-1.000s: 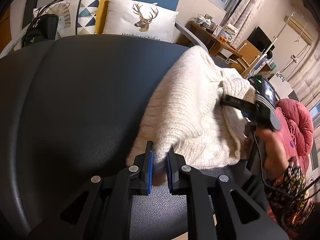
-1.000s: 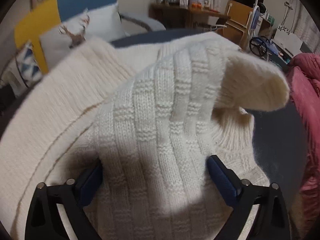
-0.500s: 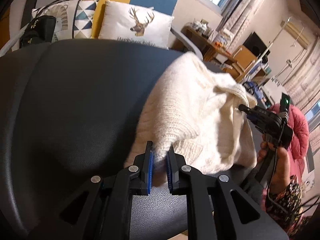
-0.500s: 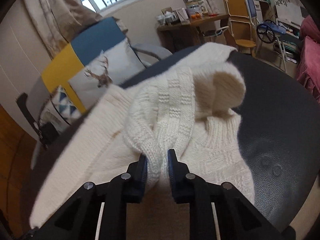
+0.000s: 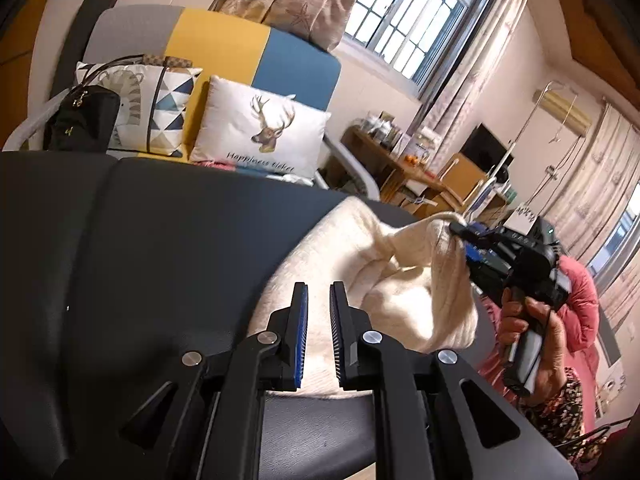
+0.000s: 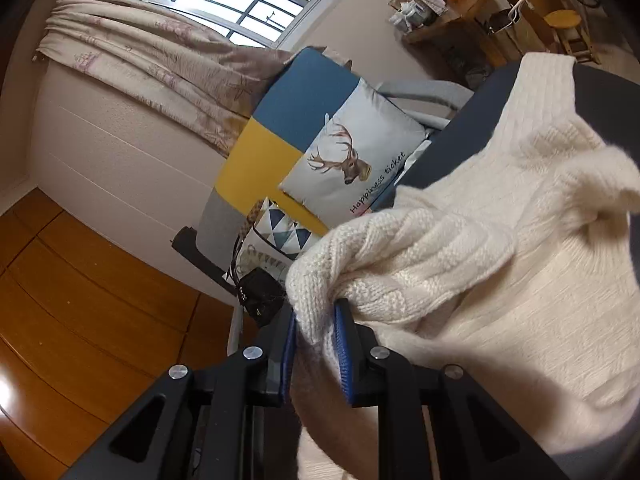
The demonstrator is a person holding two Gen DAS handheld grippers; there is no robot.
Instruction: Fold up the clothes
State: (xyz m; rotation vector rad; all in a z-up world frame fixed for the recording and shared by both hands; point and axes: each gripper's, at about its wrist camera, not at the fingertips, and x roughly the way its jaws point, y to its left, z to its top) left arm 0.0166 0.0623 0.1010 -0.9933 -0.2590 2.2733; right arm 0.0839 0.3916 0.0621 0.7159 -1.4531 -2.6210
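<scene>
The cream sweater [image 5: 360,280] lies at centre right of my left view on the dark padded surface [image 5: 160,260]. My right gripper [image 6: 316,344] pinches a knit fold and lifts it, to carry it over. My left gripper [image 5: 319,308] (clamped on the hem half a second ago) now stands slightly parted, holding nothing.

L gripper [image 5: 319,308] jaws parted; R gripper [image 6: 316,328] clamped.
</scene>
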